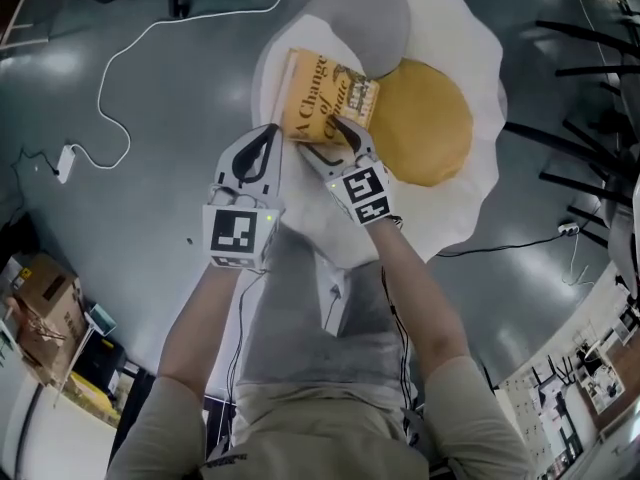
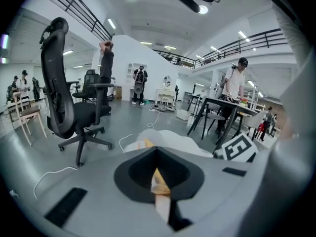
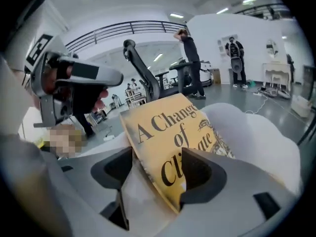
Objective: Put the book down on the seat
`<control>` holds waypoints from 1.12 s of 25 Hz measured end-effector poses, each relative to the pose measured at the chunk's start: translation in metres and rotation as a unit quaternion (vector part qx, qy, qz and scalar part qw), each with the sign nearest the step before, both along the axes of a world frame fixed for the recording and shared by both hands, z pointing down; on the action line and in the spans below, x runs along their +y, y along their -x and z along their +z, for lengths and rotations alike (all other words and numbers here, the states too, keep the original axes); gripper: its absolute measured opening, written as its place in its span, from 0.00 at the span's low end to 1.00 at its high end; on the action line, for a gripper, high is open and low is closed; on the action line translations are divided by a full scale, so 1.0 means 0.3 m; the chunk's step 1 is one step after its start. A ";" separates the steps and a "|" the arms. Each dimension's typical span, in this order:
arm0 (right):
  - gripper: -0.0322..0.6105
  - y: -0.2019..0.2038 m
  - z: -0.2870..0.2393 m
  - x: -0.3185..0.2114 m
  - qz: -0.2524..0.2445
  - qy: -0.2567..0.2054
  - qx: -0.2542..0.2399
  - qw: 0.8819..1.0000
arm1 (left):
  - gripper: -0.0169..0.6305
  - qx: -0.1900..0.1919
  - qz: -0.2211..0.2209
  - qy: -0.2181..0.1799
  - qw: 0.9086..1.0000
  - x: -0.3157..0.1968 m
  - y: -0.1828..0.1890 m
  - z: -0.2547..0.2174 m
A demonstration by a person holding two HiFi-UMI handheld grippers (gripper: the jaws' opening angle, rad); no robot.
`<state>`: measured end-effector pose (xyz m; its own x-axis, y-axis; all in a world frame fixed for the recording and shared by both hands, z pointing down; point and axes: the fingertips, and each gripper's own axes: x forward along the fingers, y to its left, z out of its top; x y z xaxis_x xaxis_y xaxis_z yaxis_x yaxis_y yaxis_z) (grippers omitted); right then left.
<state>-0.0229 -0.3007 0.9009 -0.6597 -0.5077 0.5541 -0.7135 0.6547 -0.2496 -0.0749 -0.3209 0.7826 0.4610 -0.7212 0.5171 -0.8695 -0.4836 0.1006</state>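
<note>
The yellow book [image 1: 318, 93], titled "A Change of Climate", lies tilted on the white, egg-shaped seat [image 1: 470, 198], next to its yellow yolk cushion [image 1: 425, 118]. My right gripper [image 1: 345, 136] stands open around the book's lower edge. In the right gripper view the book [image 3: 173, 132] sits between the jaws [image 3: 155, 159], with white seat showing in the gap on its left side. My left gripper [image 1: 272, 131] is at the book's lower left corner. In its own view the gripper [image 2: 157, 157] is shut, with a thin yellow-tan edge pinched in the seam that matches the book [image 2: 148, 143].
A white cable [image 1: 130, 68] and a plug [image 1: 65, 163] lie on the grey floor to the left. Cardboard boxes [image 1: 40, 298] stand at the lower left, black chair legs [image 1: 580, 68] at the right. A black office chair [image 2: 64, 102], tables [image 2: 222, 112] and standing people [image 2: 140, 80] are beyond.
</note>
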 end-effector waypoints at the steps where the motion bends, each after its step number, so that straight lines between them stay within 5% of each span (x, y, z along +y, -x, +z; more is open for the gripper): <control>1: 0.52 -0.006 0.000 -0.001 0.005 0.006 -0.010 1.000 | 0.04 0.001 0.001 0.002 1.000 0.002 -0.004 0.002; 8: 0.48 -0.039 -0.040 0.016 0.048 0.012 -0.043 0.998 | 0.04 0.000 0.016 0.005 1.000 0.027 -0.045 0.016; 17: 0.40 -0.138 -0.061 0.067 0.092 0.011 -0.010 0.996 | 0.04 -0.003 0.049 -0.005 0.999 0.031 -0.125 -0.032; 28: 0.30 -0.323 -0.520 0.061 0.168 -0.050 -0.008 0.984 | 0.04 0.001 0.062 -0.027 0.998 0.044 -0.179 -0.357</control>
<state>0.0741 -0.2823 0.7450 -0.4526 -0.7501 0.4821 -0.8909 0.4034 -0.2088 -0.0212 -0.3078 0.6754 0.5503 -0.6848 0.4778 -0.8019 -0.5928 0.0741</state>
